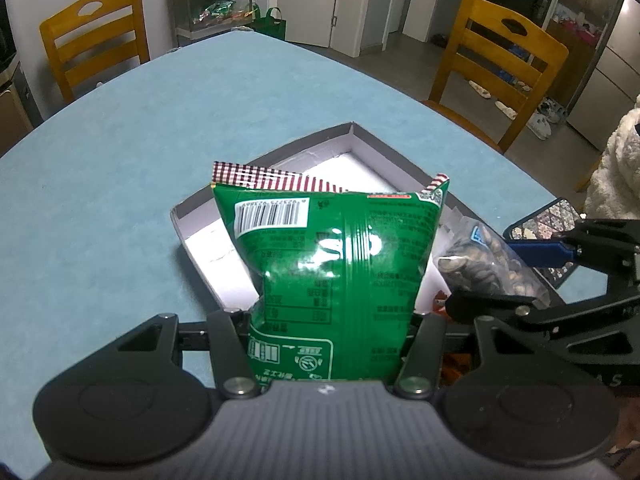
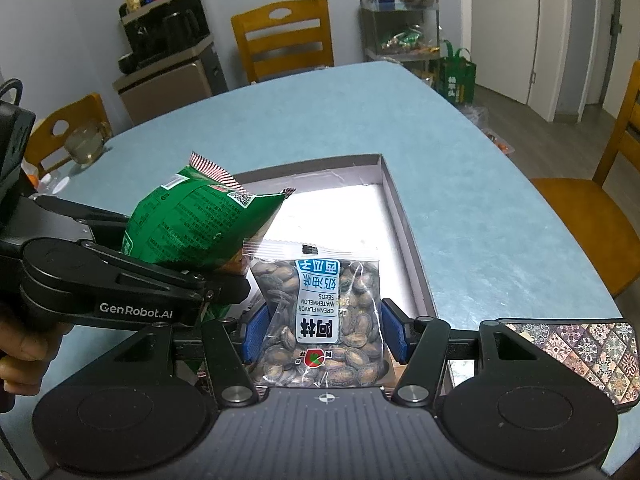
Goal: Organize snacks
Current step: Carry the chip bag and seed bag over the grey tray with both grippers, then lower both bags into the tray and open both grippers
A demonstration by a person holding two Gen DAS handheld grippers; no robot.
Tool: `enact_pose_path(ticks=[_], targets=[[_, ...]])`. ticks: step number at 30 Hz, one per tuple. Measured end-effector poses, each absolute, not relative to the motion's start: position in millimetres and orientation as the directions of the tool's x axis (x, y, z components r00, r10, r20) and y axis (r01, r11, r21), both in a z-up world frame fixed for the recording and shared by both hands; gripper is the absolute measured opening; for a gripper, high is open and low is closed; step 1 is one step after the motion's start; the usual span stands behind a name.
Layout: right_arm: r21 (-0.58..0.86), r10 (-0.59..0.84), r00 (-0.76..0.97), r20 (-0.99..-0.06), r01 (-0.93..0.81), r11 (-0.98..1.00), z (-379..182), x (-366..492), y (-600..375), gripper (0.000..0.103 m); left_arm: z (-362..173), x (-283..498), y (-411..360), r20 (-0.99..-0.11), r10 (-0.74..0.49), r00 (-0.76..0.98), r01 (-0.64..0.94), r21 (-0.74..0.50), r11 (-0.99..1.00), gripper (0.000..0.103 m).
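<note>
My left gripper (image 1: 328,340) is shut on a green snack bag (image 1: 332,264) with a red checked top edge, held upright over the near part of the shallow white-lined box (image 1: 352,132). In the right wrist view that green snack bag (image 2: 192,224) leans at the left, clamped by the left gripper (image 2: 224,284). My right gripper (image 2: 324,332) is shut on a clear packet of watermelon seeds (image 2: 320,312) with a blue and white label, its blue pads (image 2: 394,330) pressing both sides. The watermelon seed packet (image 1: 488,264) hangs just right of the green bag, above the box (image 2: 404,216).
The blue table (image 1: 120,200) carries a phone with a patterned case (image 2: 580,352) near the box's right corner. Wooden chairs (image 1: 96,36) stand around the table. A snack-filled cart (image 2: 404,28) and a drinks machine (image 2: 164,28) stand behind. A person's hand (image 2: 20,352) holds the left gripper.
</note>
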State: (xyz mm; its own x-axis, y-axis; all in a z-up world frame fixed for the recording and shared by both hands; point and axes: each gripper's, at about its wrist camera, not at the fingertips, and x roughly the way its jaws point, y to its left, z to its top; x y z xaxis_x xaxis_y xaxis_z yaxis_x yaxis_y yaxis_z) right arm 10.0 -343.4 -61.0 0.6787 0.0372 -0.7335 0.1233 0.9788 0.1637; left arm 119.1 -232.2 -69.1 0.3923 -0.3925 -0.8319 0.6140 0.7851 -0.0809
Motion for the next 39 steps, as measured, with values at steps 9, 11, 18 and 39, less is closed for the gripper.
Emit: enact_pose_path(ticks=[9, 11, 18, 39], targets=[[0.154, 0.033, 0.671, -0.74, 0.122, 0.98, -62, 13, -340, 0.06, -70, 120, -236, -0.836, -0.386, 0.391, 0.618, -0.072, 0.783, 0.052], [0.151, 0.031, 0.671, -0.74, 0.12, 0.981, -62, 14, -339, 0.06, -70, 119, -237, -0.834, -0.386, 0.394, 0.621, -0.068, 0.781, 0.052], [0.139, 0.014, 0.682, -0.731, 0.129, 0.982, -62, 13, -336, 0.06, -70, 118, -237, -0.827, -0.391, 0.404, 0.626, -0.062, 0.778, 0.052], [0.115, 0.001, 0.671, -0.742, 0.126, 0.985, -61, 12, -331, 0.066, -71, 119, -233, -0.83, -0.4, 0.388, 0.614, -0.091, 0.784, 0.056]])
